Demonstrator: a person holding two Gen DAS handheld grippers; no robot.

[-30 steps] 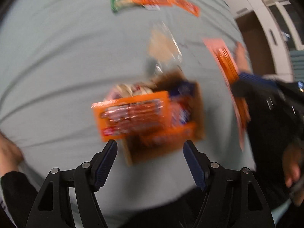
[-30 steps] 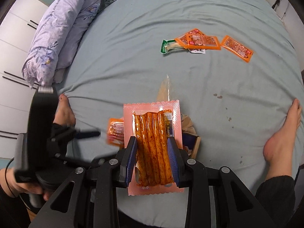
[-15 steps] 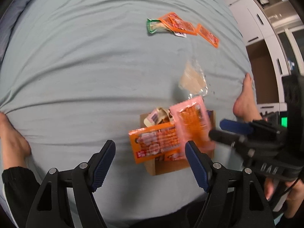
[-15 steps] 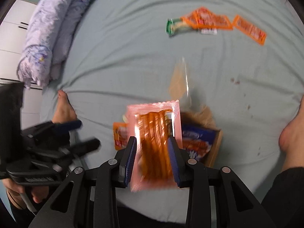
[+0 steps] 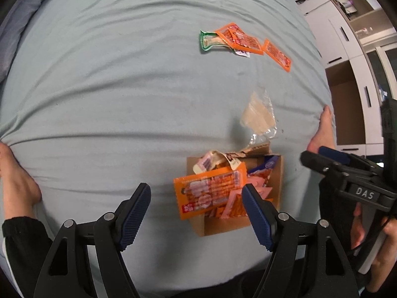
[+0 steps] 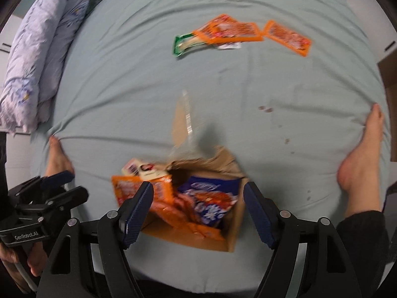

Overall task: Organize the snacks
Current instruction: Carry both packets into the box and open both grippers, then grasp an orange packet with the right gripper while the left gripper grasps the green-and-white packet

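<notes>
2 claws are in my feeds, both pointing steeply down over the bed. My right claw has just been opening; its blue pads stand wide apart with nothing pressed between them, right above the cardboard box. My left claw is also spread apart and grips nothing; it hangs just to the left of the box in its own view. Inside the box I see a blue snack bag toward the right, pink-and-orange sausage packs piled in the middle, and 1 large orange packet leaning out over the left rim. A small pale packet pokes up at the far left corner, and the torn far flap is bent outward. Just beyond the box lies a crumpled clear wrapper on the sheet. Well apart, toward the far side of the bed, a cluster of orange snack packets lies loose, with 1 green-edged packet at its left end and another orange one at the right. A bare foot rests on each side of the bed, and a floral pillow lies at the far left. The right view is blurred.
</notes>
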